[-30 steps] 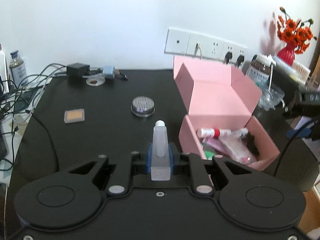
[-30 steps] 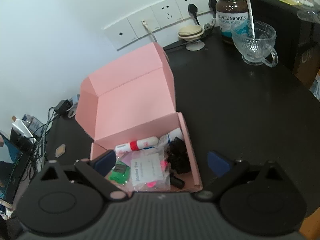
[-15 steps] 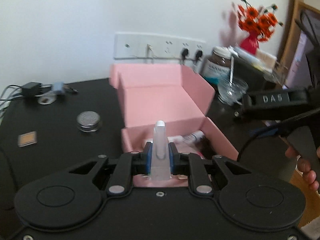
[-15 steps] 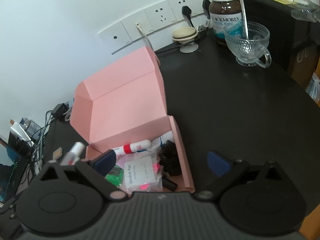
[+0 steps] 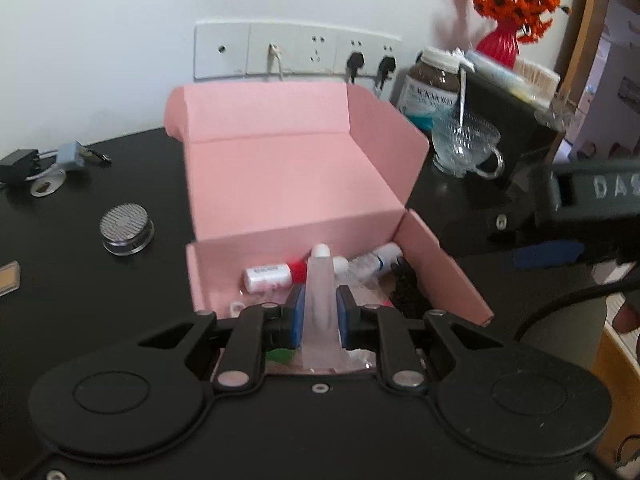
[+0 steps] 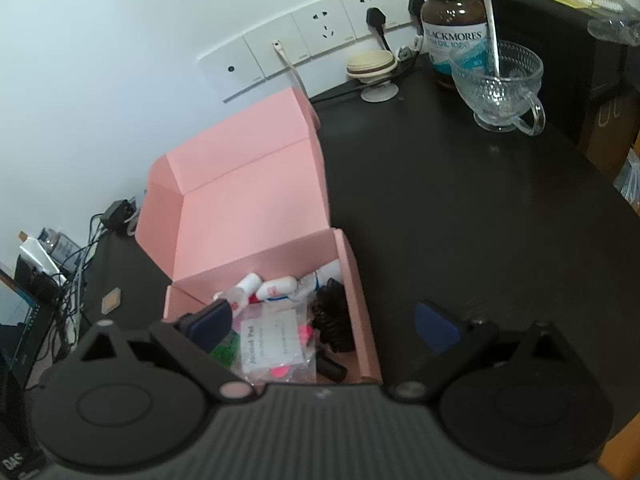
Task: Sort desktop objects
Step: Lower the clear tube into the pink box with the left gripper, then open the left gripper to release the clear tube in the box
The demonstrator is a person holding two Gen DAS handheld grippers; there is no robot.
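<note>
One frosted bottle (image 5: 320,300) clenched upright in the left gripper (image 5: 320,312) jaws hangs over the open pink box (image 5: 440,264), so drop-off step is in hand: next lower and release into it, right gripper (image 6: 324,324) jaws spread, empty.

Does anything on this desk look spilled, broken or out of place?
Nothing looks spilled or broken. The pink box sits open, its contents lying in a loose jumble. A round metal tin and a small tan square lie unsorted on the dark table.
</note>
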